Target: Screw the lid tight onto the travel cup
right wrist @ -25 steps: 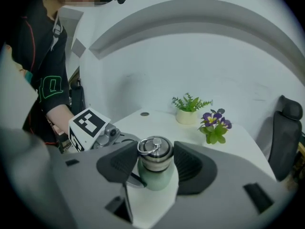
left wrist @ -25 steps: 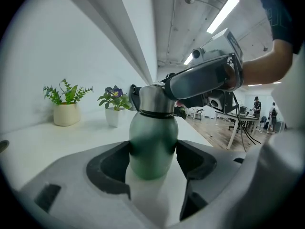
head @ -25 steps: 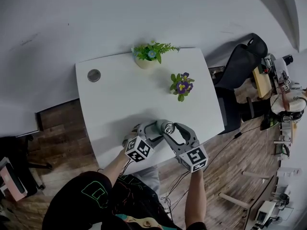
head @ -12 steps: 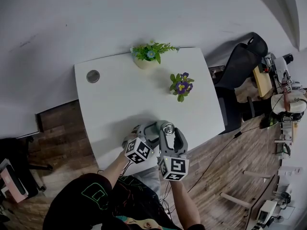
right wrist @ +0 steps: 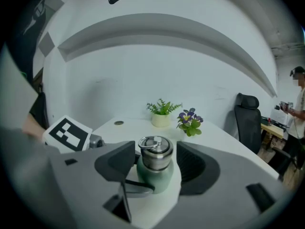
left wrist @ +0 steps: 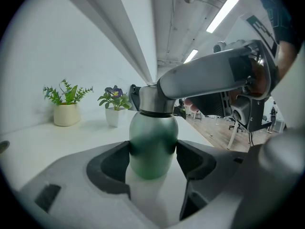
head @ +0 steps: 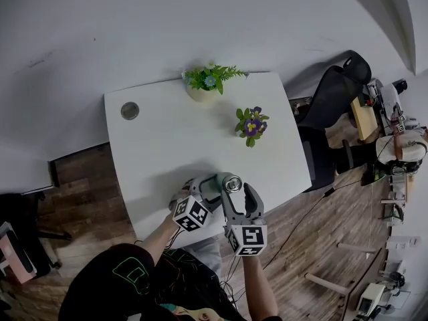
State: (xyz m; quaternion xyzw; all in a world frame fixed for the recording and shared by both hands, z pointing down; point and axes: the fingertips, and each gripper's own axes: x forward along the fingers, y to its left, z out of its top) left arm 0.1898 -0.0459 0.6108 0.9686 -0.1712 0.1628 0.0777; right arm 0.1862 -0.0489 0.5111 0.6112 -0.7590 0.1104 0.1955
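**Cup pinned near the desk's front edge, right claw loosening around the lid**

The left claw is pinching the green body of the travel cup, which is standing upright near the front edge of the white desk. The steel lid is sitting on the cup's neck with its ring on top. The right claw is opening around that lid, and its pads are flanking it without pressing. A leafy potted plant and a purple-flowered pot are standing well apart from the cup, farther back on the desk.

Pale green rounded metal travel cup with a silver steel screw lid; plain white table; purple, yellow-centred flowers on a green-leaved potted plant
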